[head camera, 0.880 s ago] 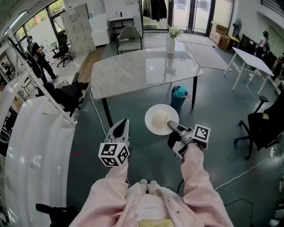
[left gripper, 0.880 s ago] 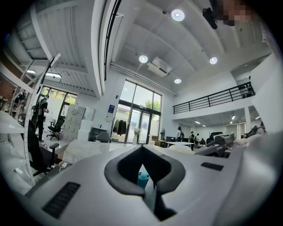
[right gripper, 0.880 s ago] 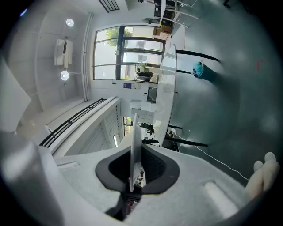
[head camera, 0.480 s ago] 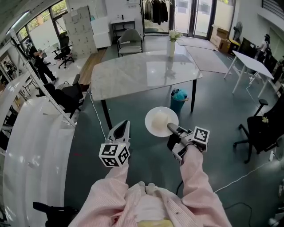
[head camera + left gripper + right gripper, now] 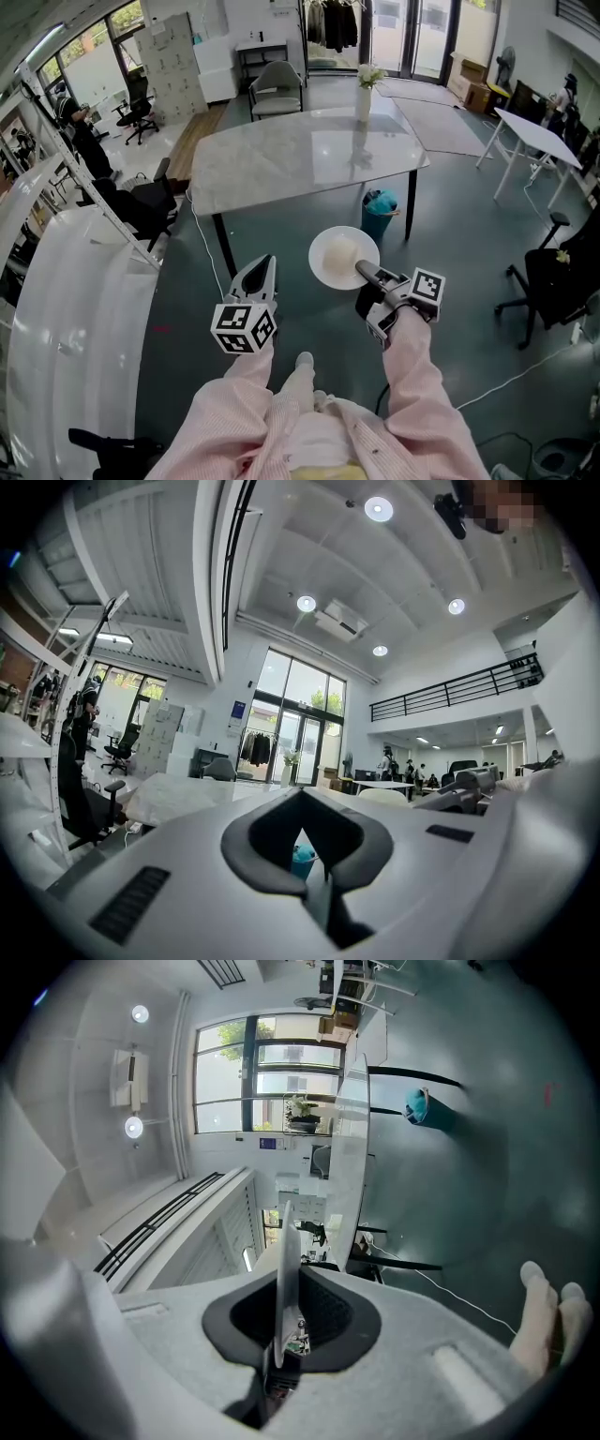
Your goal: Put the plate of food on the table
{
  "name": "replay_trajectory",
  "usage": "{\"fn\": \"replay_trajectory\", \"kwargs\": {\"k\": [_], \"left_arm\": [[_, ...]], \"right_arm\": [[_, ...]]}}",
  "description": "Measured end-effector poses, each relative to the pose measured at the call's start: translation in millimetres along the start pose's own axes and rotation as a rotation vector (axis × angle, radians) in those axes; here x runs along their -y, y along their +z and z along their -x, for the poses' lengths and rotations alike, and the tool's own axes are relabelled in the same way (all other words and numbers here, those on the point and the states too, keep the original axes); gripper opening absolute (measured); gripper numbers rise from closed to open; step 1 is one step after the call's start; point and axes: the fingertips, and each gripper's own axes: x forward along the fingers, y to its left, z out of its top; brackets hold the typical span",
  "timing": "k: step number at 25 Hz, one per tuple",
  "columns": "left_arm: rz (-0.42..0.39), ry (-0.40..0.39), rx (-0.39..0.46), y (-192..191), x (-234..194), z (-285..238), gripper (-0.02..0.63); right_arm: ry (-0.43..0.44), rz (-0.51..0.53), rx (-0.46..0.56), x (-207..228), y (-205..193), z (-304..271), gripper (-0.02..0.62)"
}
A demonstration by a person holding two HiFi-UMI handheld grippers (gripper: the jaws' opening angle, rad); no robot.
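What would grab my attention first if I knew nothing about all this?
Probably the white plate of food, held out over the dark floor by the right claw, which pinches its rim. Ahead stands a big marble table, bare except for a vase of flowers near its far edge. The left claw carries nothing.

Teal bin (image 5: 380,208) on dark floor, mid-view. White vase (image 5: 363,101) w/ pale flowers further back; grey chair (image 5: 275,86) beyond it, toward L of view. Rug (image 5: 441,117) & small white desk (image 5: 534,131) at R of view, black office chair (image 5: 553,272) nearer on that side. L of view: big white curved structure (image 5: 66,319), black chair (image 5: 141,202) beside it, white cable (image 5: 204,234) on floor, person (image 5: 80,127) standing nr windows. Bg: white lockers (image 5: 173,61), dark clothes on rack (image 5: 335,23)
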Motion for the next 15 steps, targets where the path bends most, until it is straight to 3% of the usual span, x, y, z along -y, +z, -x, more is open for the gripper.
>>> {"fn": "replay_trajectory", "kwargs": {"k": [15], "left_arm": [[0.025, -0.015, -0.027, -3, -39, -122, -0.003]], "right_arm": [[-0.001, -0.03, -0.003, 22, 87, -82, 0.026]]}}
